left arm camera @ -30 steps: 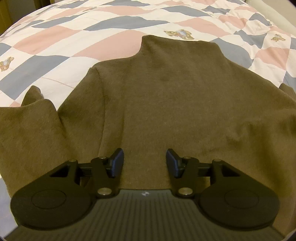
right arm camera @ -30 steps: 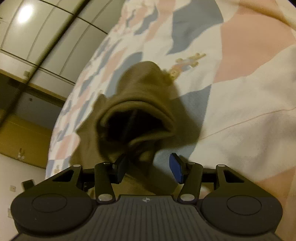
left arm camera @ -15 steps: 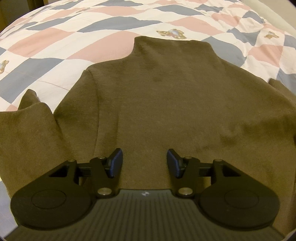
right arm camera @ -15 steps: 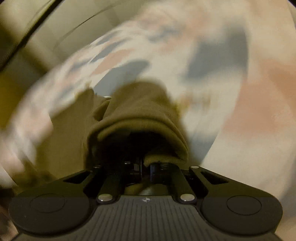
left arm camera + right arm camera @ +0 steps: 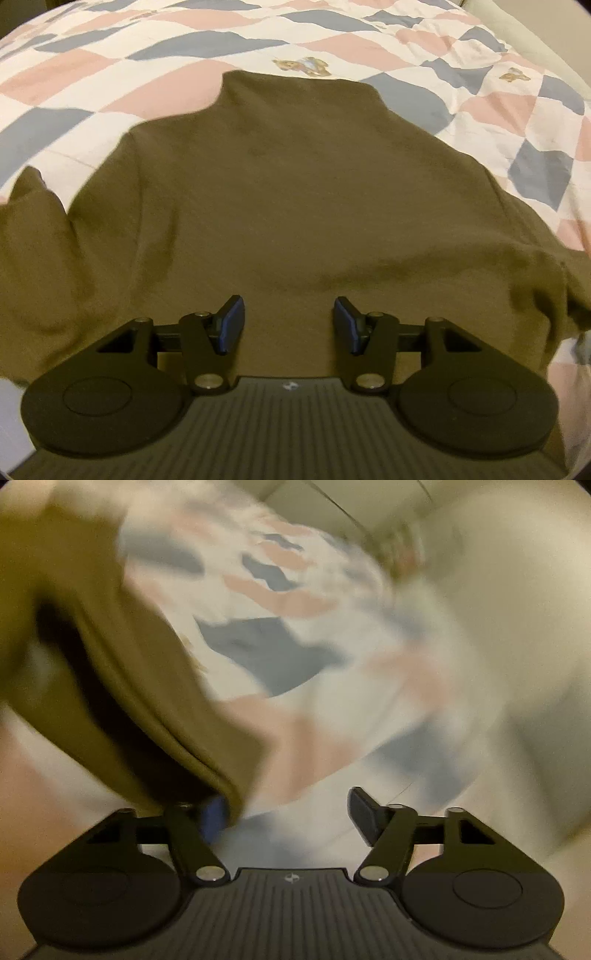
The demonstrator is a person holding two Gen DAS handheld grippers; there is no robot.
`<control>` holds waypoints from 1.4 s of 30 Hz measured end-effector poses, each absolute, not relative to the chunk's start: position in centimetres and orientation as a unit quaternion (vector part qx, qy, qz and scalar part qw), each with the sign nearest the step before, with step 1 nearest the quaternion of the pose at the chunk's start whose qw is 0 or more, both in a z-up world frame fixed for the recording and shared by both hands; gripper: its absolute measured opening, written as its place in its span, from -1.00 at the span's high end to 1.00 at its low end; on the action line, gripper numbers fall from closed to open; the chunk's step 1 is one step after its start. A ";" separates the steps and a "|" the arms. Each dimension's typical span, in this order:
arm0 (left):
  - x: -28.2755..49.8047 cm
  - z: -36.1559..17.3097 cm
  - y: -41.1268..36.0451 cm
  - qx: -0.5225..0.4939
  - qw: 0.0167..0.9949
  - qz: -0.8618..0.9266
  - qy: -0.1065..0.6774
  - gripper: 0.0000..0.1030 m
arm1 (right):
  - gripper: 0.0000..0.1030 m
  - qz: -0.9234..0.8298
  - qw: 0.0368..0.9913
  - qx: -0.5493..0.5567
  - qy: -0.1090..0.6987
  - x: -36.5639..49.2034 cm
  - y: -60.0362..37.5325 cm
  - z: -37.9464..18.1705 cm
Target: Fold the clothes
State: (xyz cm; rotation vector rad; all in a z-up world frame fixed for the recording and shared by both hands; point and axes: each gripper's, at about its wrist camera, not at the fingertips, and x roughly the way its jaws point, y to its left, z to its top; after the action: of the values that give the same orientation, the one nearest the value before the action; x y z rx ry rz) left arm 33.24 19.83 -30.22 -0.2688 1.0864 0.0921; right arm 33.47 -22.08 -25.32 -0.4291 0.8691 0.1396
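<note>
Your left gripper (image 5: 288, 325) hovers over the olive turtleneck sweater (image 5: 288, 206), spread flat on the patchwork quilt (image 5: 110, 74); fingers apart, empty. Your right gripper (image 5: 291, 818) has just been opening; the sleeve cuff (image 5: 155, 716) brushes its left finger, unclamped.

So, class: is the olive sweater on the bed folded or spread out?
Mostly spread out. The olive sweater lies flat on the quilt, collar and both shoulders showing; only its sleeve is bunched up.

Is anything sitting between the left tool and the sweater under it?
Nothing visible. The left tool hangs open directly over the olive sweater, which lies flat on the patchwork quilt with no other item on it.
</note>
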 end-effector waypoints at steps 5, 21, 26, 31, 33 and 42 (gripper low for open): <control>32.6 -29.9 18.4 -0.151 0.844 0.039 0.513 0.05 | -0.35 0.064 0.812 0.312 0.490 33.6 -27.0 -28.9; 28.8 -27.7 16.2 -0.216 0.835 0.058 0.503 0.05 | 0.96 0.051 0.912 -0.338 0.228 37.7 -23.0 -21.1; 26.7 -27.0 14.6 -0.238 0.832 0.060 0.498 0.05 | 0.82 0.015 0.813 -0.536 0.225 37.8 -26.9 -24.2; 22.9 -25.9 14.9 -0.247 0.828 0.090 0.495 0.05 | 0.04 -0.009 0.685 -0.602 0.411 37.3 -33.1 -32.8; 20.8 -25.5 16.1 -0.249 0.824 0.118 0.494 0.05 | -0.09 0.007 0.712 -0.568 0.413 35.7 -33.3 -31.7; 14.3 -24.5 23.6 -0.297 0.806 0.212 0.465 0.05 | -0.17 0.295 0.835 -0.048 0.462 37.9 -20.4 -23.7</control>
State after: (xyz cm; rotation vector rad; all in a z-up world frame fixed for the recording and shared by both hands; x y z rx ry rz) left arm 14.34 23.60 -24.50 -0.6347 0.9958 0.4543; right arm 37.86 -20.44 -23.70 -0.1014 0.9791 0.6256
